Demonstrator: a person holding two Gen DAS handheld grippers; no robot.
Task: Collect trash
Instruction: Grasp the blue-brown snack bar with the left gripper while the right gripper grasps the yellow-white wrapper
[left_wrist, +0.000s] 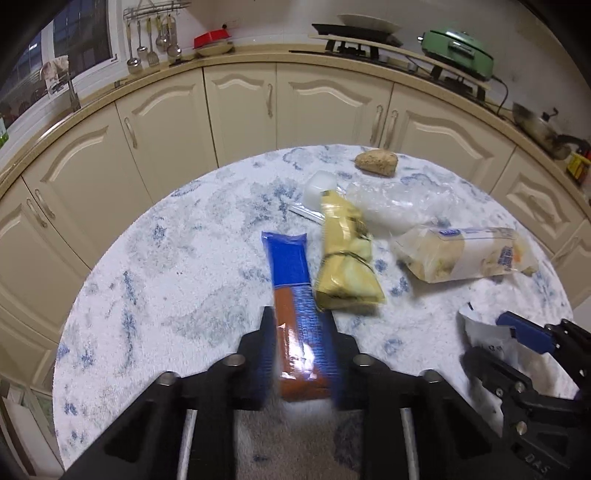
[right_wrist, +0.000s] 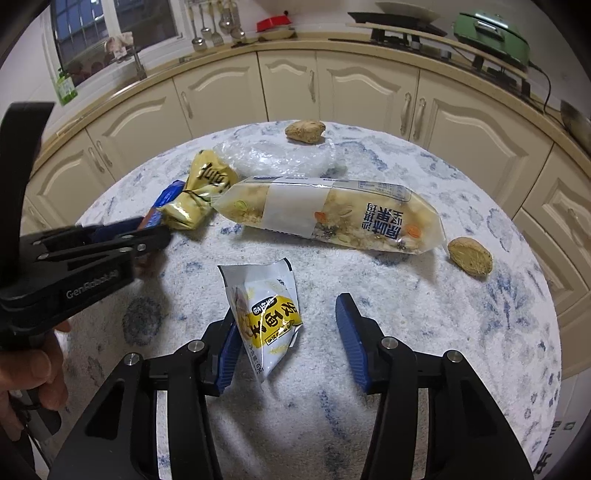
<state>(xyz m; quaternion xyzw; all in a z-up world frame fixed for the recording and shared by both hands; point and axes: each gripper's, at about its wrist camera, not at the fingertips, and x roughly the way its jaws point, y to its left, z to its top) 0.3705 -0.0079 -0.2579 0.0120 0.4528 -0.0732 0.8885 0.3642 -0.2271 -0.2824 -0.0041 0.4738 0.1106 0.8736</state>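
My left gripper (left_wrist: 300, 325) is shut on a long blue and orange wrapper (left_wrist: 291, 280) that lies on the round table; it also shows in the right wrist view (right_wrist: 164, 201). A yellow tied wrapper (left_wrist: 345, 258) lies just right of it. My right gripper (right_wrist: 286, 325) is open around a small white and yellow packet (right_wrist: 264, 310), which leans by its left finger. A long clear snack bag (right_wrist: 332, 214) lies beyond it. Crumpled clear plastic (right_wrist: 280, 157) lies farther back.
The table has a white and blue patterned cloth (right_wrist: 406, 314). Two brown lumps (right_wrist: 306, 130) (right_wrist: 470, 256) lie on it, one far, one at right. A white cup (left_wrist: 319, 186) lies by the plastic. Cream kitchen cabinets (left_wrist: 240, 107) curve behind the table.
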